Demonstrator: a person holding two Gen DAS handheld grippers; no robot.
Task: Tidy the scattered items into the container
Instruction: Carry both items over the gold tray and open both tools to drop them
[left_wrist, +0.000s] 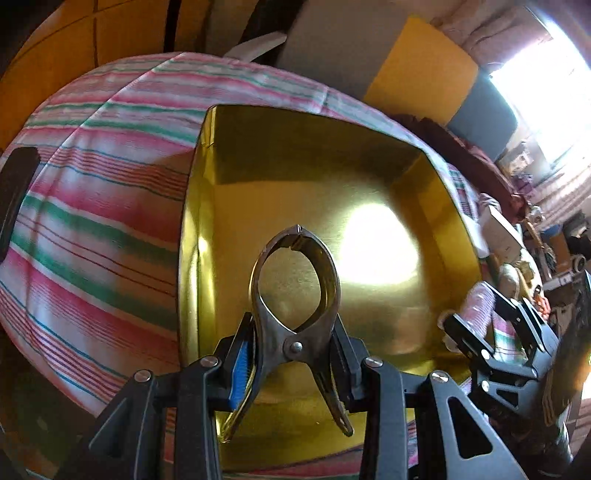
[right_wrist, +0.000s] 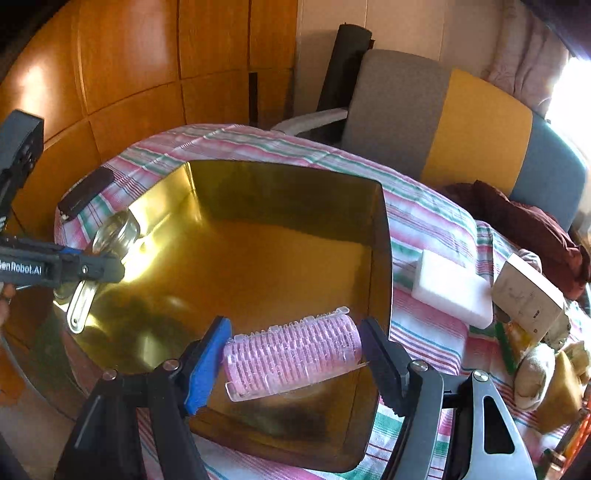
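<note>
Hovering over the gold tin (right_wrist: 258, 266) on the striped desk (right_wrist: 424, 221), my left tongs (left_wrist: 295, 354) clench a stiff, slick metal clamp (left_wrist: 295, 295) by its handles; my right tongs (right_wrist: 295, 354) pinch a light, crushable pink hair roller (right_wrist: 291, 354) end to end

A desk (right_wrist: 424, 218) under a pink, green and white striped cloth (left_wrist: 92, 206) carries a gold tin (right_wrist: 258, 258), open and shallow, over most of its middle. A black bar (right_wrist: 86, 192) lies by the far left corner, just beside the tin. Along the right edge sit a white block (right_wrist: 452, 288), near the tin, a tilted box (right_wrist: 528, 299) and a dark red cloth (right_wrist: 524, 225) heaped at the far right corner.
</note>
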